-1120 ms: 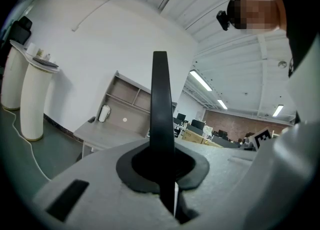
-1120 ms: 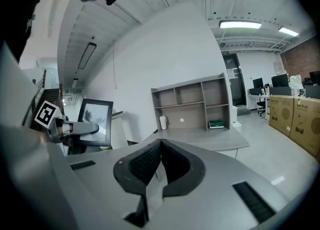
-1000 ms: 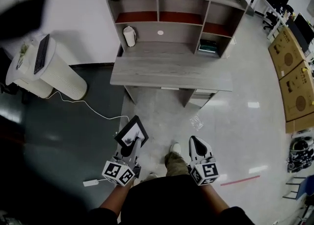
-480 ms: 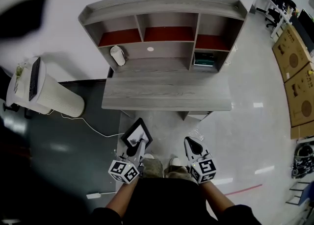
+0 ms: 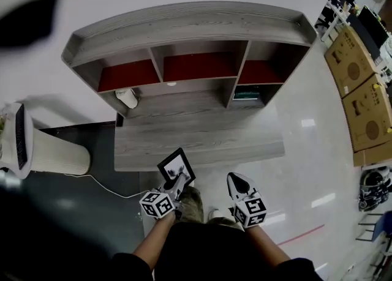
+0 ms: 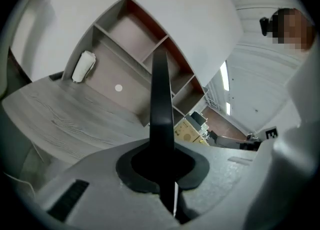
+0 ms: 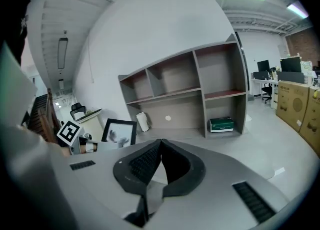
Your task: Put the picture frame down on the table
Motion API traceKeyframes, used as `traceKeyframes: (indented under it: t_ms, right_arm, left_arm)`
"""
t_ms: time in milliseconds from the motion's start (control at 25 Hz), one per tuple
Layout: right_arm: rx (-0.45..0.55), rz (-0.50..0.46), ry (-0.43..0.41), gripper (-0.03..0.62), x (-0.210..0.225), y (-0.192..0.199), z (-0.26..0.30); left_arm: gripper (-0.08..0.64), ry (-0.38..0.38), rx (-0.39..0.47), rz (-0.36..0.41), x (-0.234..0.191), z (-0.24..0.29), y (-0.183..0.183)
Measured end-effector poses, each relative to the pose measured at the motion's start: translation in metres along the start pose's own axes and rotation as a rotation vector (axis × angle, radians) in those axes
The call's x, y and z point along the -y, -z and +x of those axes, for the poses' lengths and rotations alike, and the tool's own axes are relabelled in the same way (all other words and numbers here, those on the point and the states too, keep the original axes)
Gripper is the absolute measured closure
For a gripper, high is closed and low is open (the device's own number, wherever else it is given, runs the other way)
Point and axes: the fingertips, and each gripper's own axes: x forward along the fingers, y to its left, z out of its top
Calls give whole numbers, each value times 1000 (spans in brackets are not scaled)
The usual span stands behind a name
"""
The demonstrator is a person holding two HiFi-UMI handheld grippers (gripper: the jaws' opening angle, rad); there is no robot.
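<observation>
In my left claw (image 5: 174,183), pinched at its lower edge, stands the picture frame (image 5: 176,167). The jaws are pressed onto it from both sides, and along them I see it edge-on as a thin black blade rising straight up out of the grip. It is a black frame with a white mat and a grey picture, held upright. From above it sits over the near edge of the desk (image 5: 202,142), towards the desk's left half. I cannot tell whether it touches the wood.

My right claw (image 5: 239,183) hangs just beside it on the right, short of the desk's front edge, with its jaws pressed together on nothing. From there the frame's glass side faces me, with my left claw's marker cube (image 7: 68,132) next to it.

The desk is grey wood and carries a shelf unit (image 5: 184,32) with three upper compartments backed in red. Under the left one a white cylinder (image 5: 127,97) stands on the desktop. Under the right one lies a green box (image 5: 247,95). Left of the desk stands a white cylindrical unit (image 5: 52,151), with a cable (image 5: 104,179) trailing from it across the floor. Far right, well apart, are cardboard boxes (image 5: 358,84).
</observation>
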Motion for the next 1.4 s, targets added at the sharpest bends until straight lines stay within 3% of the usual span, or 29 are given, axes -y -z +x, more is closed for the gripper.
traceKeyframes:
  t_ms: [80, 240, 400, 640, 840, 880, 960, 1040, 1120, 1280, 1400]
  right_arm:
    - [3, 38, 55, 580, 14, -15, 22]
    - [39, 81, 77, 580, 18, -52, 65]
    - [-25, 77, 93, 580, 11, -58, 105]
    - [-60, 76, 88, 580, 9, -64, 124]
    - [-108, 73, 108, 580, 12, -55, 138]
    - [-111, 68, 101, 580, 11, -53, 139]
    - [-123, 34, 75, 580, 7, -51, 140]
    - [-148, -22, 39, 580, 0, -48, 137]
    - [-159, -57, 7, 580, -6, -45, 133]
    - [-143, -60, -39, 580, -13, -39, 121]
    - [-121, -52, -62, 580, -16, -35, 110]
  left_arm:
    - [534, 7, -59, -38, -28, 29, -7]
    - [534, 30, -188, -137, -76, 89, -8]
    - [534, 3, -280, -249, -125, 140, 4]
    - [534, -96, -380, -285, -173, 187, 6]
    - [528, -84, -463, -320, -196, 199, 17]
    - [501, -86, -469, -325, -199, 199, 19]
    - [345, -120, -475, -335, -203, 193, 20]
    - [264, -192, -469, -306, -207, 180, 18]
    - [225, -263, -459, -218, -213, 165, 13]
    - [207, -344, -410, -77, -216, 134, -4]
    - [207, -356, -342, 4, -205, 111, -24]
